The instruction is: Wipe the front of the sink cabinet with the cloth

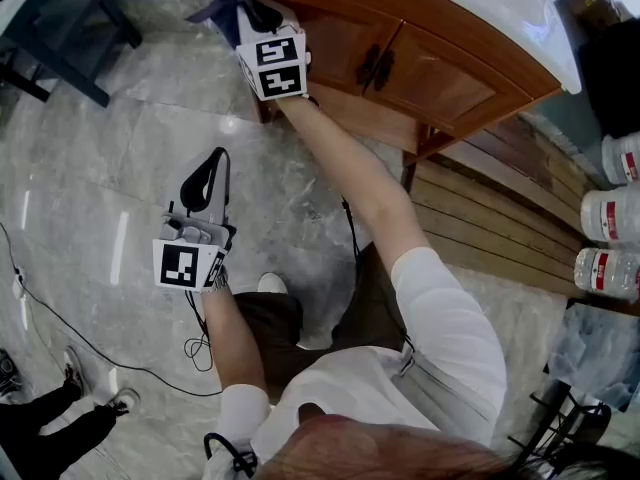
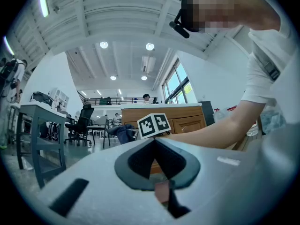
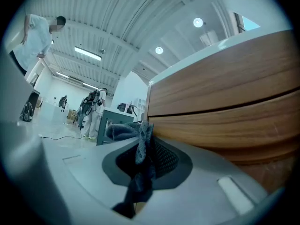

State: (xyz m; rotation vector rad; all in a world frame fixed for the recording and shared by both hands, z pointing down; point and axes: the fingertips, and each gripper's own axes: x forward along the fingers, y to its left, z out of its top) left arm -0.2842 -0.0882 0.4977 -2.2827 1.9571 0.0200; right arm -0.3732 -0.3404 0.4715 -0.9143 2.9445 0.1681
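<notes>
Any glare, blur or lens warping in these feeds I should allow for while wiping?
Head view: sharp, with bright glare patches on the glossy floor. Left gripper view: strong fisheye, dark corners, and the left gripper looks soft up close. Right gripper view: the cabinet boards bow into curves; the cloth near the lens is dim and slightly blurred.

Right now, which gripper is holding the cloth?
The right gripper, up by the cabinet, pinches the dark cloth. The left gripper holds nothing, over the floor.
</notes>
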